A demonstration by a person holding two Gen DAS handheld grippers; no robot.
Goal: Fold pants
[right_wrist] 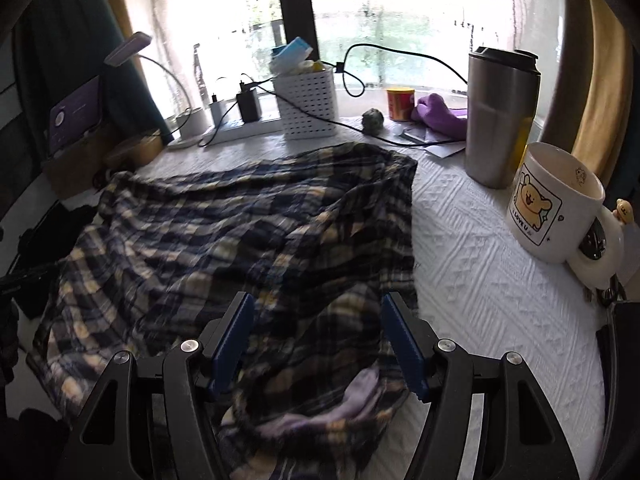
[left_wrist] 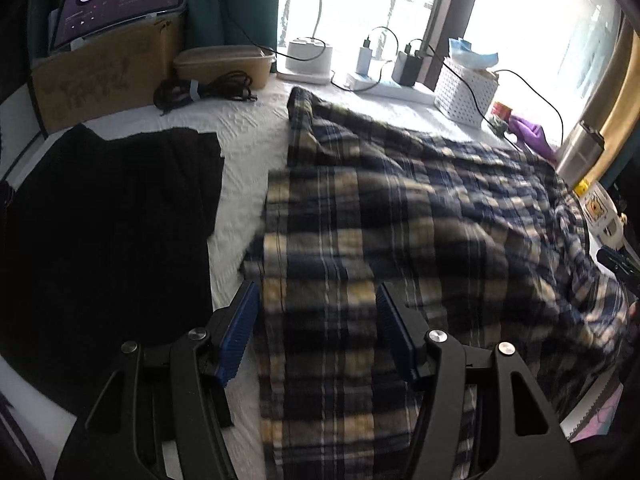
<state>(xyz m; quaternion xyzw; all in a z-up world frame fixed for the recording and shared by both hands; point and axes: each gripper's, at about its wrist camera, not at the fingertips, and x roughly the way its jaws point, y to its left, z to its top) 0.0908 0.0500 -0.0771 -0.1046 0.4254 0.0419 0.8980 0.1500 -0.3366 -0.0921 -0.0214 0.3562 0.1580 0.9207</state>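
Your left gripper (left_wrist: 318, 332) stands open above the near edge of the plaid pants (left_wrist: 400, 220), its blue pads apart with cloth between them but not pinched. Your right gripper (right_wrist: 318, 340) is likewise open over the rumpled end of the pants (right_wrist: 240, 232), where a pale lining shows; it holds nothing.

The pants lie spread and wrinkled across the white textured cover (right_wrist: 480, 280). Just to their left lies a black garment (left_wrist: 104, 220), apart from them by a strip of cover. On the right, a steel tumbler (right_wrist: 500, 116) and a cartoon mug (right_wrist: 556, 204) stand near the pants' edge. Behind, a white perforated basket (right_wrist: 308, 104), chargers with trailing cables and a power strip crowd the windowsill side, close to the far hem.
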